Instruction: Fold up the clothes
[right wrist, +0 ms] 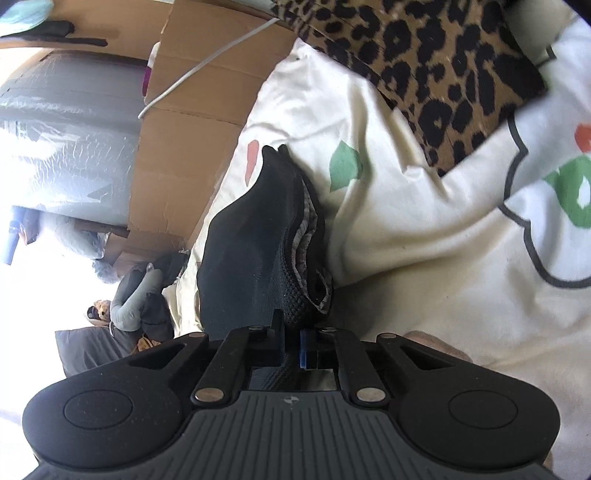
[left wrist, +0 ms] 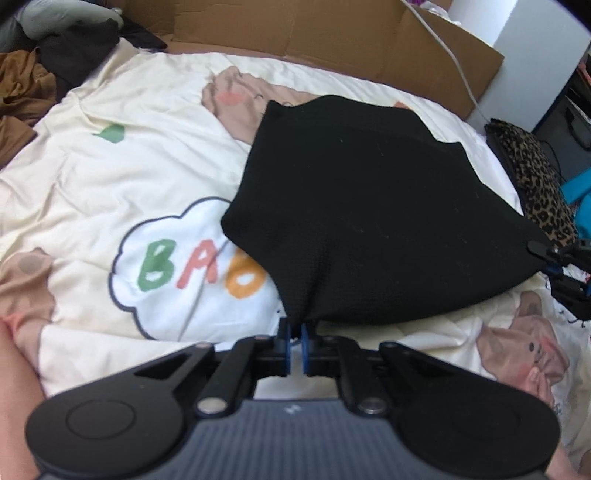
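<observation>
A black knit garment (left wrist: 369, 206) is stretched out above a cream cartoon-print bedspread (left wrist: 110, 155). My left gripper (left wrist: 295, 334) is shut on its near edge, where the cloth bunches into the blue pads. The right gripper (left wrist: 554, 258) shows at the right edge of the left wrist view, pinching the garment's far right corner. In the right wrist view that same black garment (right wrist: 251, 243) runs edge-on away from my right gripper (right wrist: 293, 341), which is shut on its layered hem. The garment's underside is hidden.
A leopard-print cloth (left wrist: 532, 177) (right wrist: 436, 74) lies at the bed's right side. Brown cardboard (left wrist: 332, 33) (right wrist: 192, 122) lines the far edge, with a white cable (left wrist: 454, 62) across it. Brown and dark clothes (left wrist: 33, 81) are piled at the far left. A teal item (left wrist: 580, 199) lies at the right.
</observation>
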The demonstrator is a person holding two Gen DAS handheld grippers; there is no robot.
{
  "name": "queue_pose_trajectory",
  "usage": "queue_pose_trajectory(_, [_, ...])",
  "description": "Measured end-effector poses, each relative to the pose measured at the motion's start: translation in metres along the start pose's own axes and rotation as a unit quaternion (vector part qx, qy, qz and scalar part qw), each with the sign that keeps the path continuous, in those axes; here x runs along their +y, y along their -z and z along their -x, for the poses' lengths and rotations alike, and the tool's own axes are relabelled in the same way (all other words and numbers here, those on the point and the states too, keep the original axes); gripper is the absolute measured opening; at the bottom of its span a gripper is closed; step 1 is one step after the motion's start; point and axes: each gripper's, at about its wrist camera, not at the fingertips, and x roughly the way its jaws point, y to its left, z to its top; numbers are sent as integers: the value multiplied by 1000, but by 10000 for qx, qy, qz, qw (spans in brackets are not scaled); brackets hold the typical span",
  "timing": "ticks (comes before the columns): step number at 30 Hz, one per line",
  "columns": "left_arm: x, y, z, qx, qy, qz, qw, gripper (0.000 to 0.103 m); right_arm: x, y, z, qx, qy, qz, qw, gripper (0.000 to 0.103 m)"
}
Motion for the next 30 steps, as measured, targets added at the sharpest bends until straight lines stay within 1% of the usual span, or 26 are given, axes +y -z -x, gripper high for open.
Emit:
queue_pose_trajectory(4, [-2, 3, -3, 194, 23, -151, 9997, 6, -6, 0, 2, -51, 145, -18, 9999, 6])
queue_pose_trajectory(6, [-1, 3, -4, 292, -23, -84, 9995, 6, -9, -1, 3, -77, 217, -28, 9997, 5])
queue_pose_trajectory(8, [4, 1, -3, 392, -270, 162, 9987, 5, -12, -1, 3, -102, 289, -37, 9995, 5])
queue_pose_trajectory(9, [10, 0, 1, 359, -364, 354, 9981, 5, -14, -1, 3, -109, 314, -59, 9994, 5])
queue_pose_trajectory(10, [15, -1, 4, 308, -457, 545, 9970, 5, -15, -2, 3, -100, 409, -68, 9991, 6])
queue_pose_trajectory(11, [20, -3, 11, 130, -541, 726, 9958, 5, -15, -3, 3, -87, 521, -73, 9986, 7])
queue_pose_trajectory(12, [22, -6, 15, 2, -547, 849, 9949, 5, -14, -4, 4, -94, 579, -28, 9983, 8])
queue_pose_trajectory(14, [22, -14, 20, -68, -471, 927, 9946, 5, -12, -4, 8, -125, 635, 89, 9979, 13])
queue_pose_trajectory(15, [19, -19, 21, -103, -406, 895, 9951, 5, -11, -4, 11, -145, 678, 132, 9975, 18])
queue_pose_trajectory(16, [14, -23, 22, -150, -330, 850, 9957, 6, -9, -4, 15, -190, 742, 176, 9969, 20])
queue_pose_trajectory(18, [1, -32, 20, -207, -171, 774, 9966, 6, -8, -6, 26, -389, 866, 273, 9951, 20])
queue_pose_trajectory(22, [-28, -42, 13, -189, 180, 573, 9980, 10, -1, -12, 49, -689, 858, 468, 9928, 20])
queue_pose_trajectory(25, [-43, -42, 2, -114, 349, 503, 9981, 11, 13, -11, 51, -599, 670, 781, 9929, 20])
queue_pose_trajectory(28, [-51, -38, -7, -23, 424, 472, 9980, 11, 30, -3, 40, -268, 567, 1229, 9904, 20])
queue_pose_trajectory(30, [-54, -35, -12, 37, 455, 441, 9980, 11, 36, 6, 27, -53, 581, 1439, 9879, 20])
